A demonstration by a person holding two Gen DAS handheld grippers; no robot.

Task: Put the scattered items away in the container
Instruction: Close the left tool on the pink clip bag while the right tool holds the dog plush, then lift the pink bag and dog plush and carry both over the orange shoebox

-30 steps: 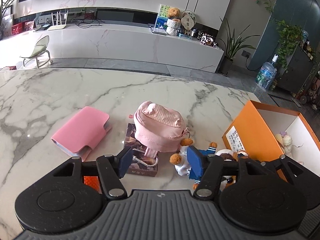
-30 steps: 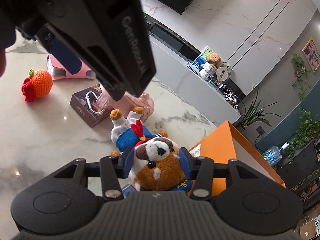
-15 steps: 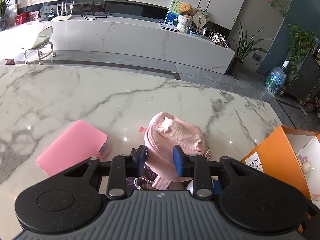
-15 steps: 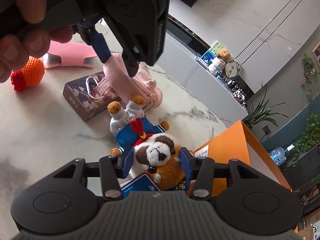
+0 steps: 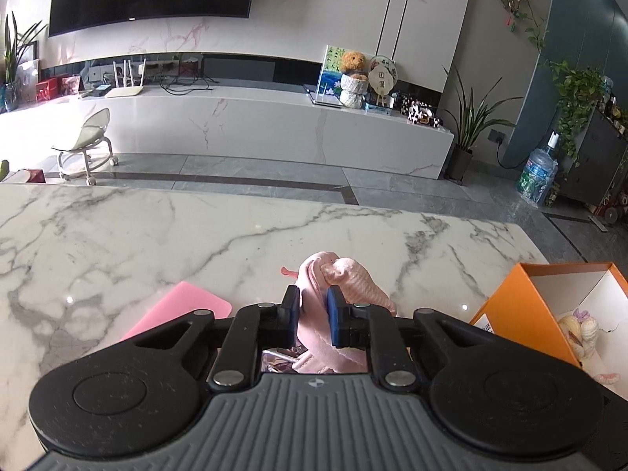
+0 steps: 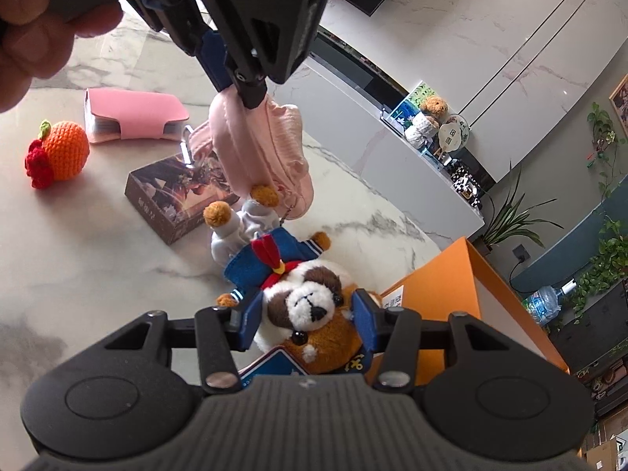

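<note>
My left gripper (image 5: 312,316) is shut on the pink hat (image 5: 345,286) and holds it lifted off the marble table; in the right wrist view the pink hat (image 6: 259,149) hangs from the left gripper (image 6: 235,82). My right gripper (image 6: 306,320) has its jaws around the head of a plush dog (image 6: 310,310) in a blue sailor outfit, which lies on the table beside the orange box (image 6: 443,294). The orange box (image 5: 522,310) is open, with a small knitted toy (image 5: 581,329) inside.
On the marble table (image 6: 78,255) lie a pink wallet (image 6: 129,115), a crocheted orange (image 6: 62,151), a dark printed box (image 6: 176,192) with a carabiner, and a blue card (image 6: 274,365) under the dog. The table's far edge (image 5: 274,196) faces a TV wall.
My left gripper closed on the pink hat and lifted it off the dark box. My right gripper stayed around the plush dog's head.
</note>
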